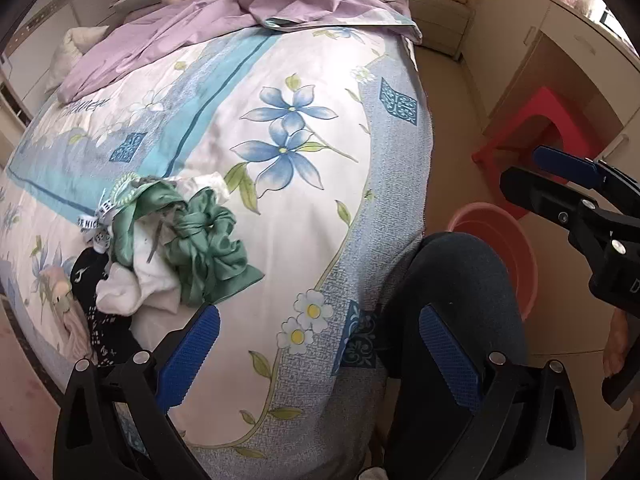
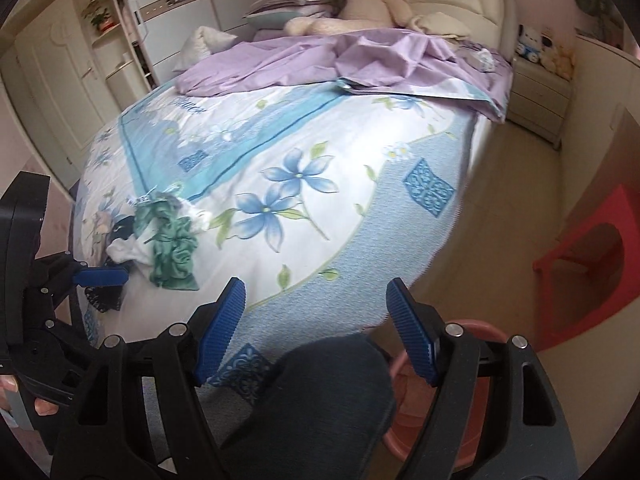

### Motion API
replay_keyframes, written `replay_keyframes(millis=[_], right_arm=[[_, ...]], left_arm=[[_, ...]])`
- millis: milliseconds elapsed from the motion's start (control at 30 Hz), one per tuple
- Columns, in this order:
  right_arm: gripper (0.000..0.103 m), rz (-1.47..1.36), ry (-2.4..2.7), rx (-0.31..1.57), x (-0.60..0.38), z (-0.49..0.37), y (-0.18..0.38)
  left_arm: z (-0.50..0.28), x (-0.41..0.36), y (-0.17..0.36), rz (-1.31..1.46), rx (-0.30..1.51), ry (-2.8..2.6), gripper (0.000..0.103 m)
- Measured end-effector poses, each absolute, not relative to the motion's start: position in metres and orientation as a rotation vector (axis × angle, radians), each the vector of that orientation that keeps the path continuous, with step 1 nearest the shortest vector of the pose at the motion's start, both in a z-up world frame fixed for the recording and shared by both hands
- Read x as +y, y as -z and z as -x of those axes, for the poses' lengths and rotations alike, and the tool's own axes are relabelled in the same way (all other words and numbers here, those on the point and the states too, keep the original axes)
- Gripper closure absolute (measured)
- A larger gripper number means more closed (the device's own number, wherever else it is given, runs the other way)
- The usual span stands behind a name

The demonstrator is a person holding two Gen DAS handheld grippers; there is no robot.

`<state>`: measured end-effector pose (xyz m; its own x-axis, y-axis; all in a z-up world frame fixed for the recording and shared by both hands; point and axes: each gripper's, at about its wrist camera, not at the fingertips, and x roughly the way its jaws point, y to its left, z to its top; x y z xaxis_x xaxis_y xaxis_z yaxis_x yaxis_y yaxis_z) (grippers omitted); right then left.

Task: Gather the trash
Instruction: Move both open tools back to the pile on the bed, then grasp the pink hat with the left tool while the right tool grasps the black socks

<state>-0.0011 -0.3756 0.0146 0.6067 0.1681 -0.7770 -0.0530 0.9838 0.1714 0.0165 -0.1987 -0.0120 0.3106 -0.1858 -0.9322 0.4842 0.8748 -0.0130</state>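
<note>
**Both claws empty, heading for the pile on the bed**

The left claw (image 1: 320, 344) hangs over the bedspread with its jaws spread wide and nothing between them. The right claw (image 2: 316, 320) is likewise spread and empty, above the person's knee (image 2: 320, 392) at the bed's edge. The thing to collect appears to be the heap of green and white cloth (image 1: 176, 248), which lies on the floral bedspread (image 1: 280, 60), near the left claw and just beyond its fingertip. A pink basin (image 1: 500, 240) stands on the floor beside the knee, the likely drop spot. The step in hand looks like the approach; next, the left claw would need to lower onto the heap and close.
</note>
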Motion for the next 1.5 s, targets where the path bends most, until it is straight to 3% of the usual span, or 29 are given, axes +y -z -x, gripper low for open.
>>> replay_keyframes(millis=[967,1500], right_arm=[[0.031,0.021,-0.438,0.97,-0.195,-0.03,-0.013],[0.031,0.084,-0.508,1.035,-0.138,-0.046,0.01]], left_arm=[[-0.03,-0.004,0.016,-0.069,1.177,0.143,0.005],[-0.064,0.053,0.043,-0.007,1.206,0.08,0.005]])
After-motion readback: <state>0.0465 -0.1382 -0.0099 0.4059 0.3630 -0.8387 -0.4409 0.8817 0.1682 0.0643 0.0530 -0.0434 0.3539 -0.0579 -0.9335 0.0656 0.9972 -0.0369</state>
